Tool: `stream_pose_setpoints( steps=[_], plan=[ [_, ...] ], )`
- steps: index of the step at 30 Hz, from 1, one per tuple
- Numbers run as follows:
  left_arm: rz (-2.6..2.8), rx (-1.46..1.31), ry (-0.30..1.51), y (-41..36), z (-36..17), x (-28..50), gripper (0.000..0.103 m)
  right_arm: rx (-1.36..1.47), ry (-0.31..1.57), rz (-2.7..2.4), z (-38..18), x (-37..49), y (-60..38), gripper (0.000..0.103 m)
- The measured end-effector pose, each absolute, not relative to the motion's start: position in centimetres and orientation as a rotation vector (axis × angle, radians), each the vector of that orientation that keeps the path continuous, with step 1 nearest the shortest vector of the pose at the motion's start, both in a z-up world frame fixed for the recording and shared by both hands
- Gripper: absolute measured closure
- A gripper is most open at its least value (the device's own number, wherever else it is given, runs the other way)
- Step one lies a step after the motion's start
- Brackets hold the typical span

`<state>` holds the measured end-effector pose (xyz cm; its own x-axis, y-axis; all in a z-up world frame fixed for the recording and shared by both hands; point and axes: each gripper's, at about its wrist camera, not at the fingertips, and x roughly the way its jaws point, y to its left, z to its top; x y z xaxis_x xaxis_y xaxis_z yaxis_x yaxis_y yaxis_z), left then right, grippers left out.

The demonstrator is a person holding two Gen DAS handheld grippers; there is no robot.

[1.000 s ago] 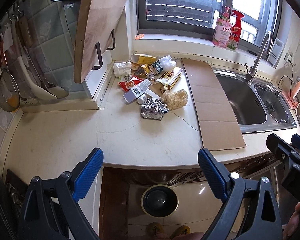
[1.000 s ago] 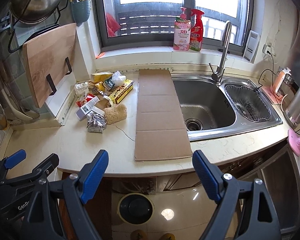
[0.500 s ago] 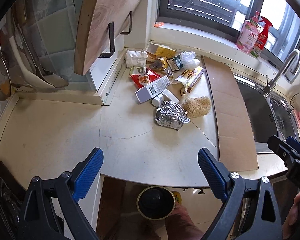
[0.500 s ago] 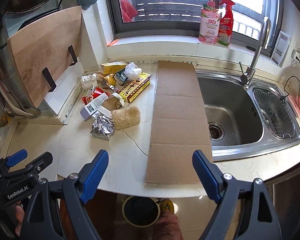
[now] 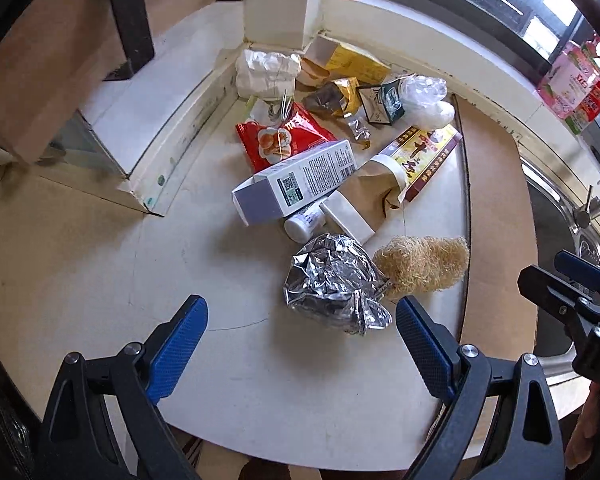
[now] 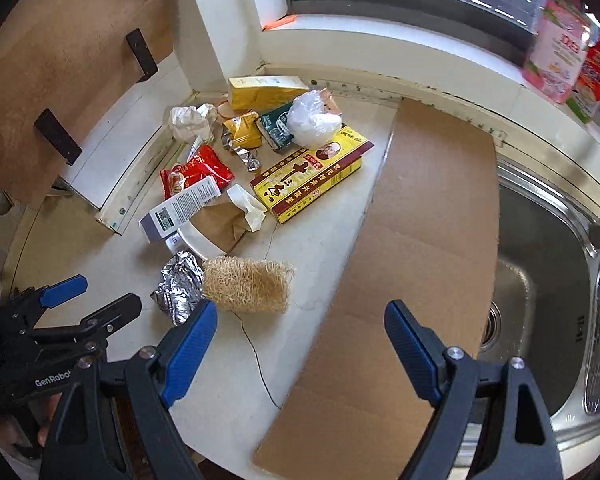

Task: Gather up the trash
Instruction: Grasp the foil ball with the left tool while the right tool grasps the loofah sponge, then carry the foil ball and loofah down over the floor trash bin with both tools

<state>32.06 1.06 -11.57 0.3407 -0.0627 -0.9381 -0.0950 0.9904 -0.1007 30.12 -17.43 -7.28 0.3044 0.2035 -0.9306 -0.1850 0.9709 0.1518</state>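
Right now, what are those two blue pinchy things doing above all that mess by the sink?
A person is holding a gripper in each hand, about to clear rubbish off the pale kitchen counter. Both the left gripper and the right gripper have their jaws open and hold nothing. The left one hangs just in front of a crumpled silver foil wrapper, beside a tan fibrous loofah scrubber. Nothing in the pile has been picked up yet.

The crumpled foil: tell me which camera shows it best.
The left wrist view. There the crumpled foil lies whole and large, just ahead of the open left gripper. In the right wrist view it is smaller, and the right gripper's blue fingertip overlaps its near edge.
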Motion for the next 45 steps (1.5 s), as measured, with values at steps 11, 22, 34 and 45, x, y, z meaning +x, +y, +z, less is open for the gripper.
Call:
stream_pose_setpoints(
  steps=[11,22,34,45],
  plan=[
    [0.102,-0.227,1.357,0.6,-17.3,34.9,0.02,-0.017,1.363,0.497,-12.9,34.3,-16.0,0.038],
    [0.055,-0.377,1.364,1.7,-19.0,34.9,0.044,0.021,1.417,0.615,-15.6,35.1,-14.7,0.066],
    [0.108,-0.306,1.345,0.7,-16.9,34.0,0.045,0.008,1.352,0.633,-14.0,33.3,-14.9,0.089],
    [0.071,-0.157,1.205,1.2,-11.0,28.0,0.045,0.019,1.297,0.565,-11.1,29.0,-15.1,0.09]
  ],
)
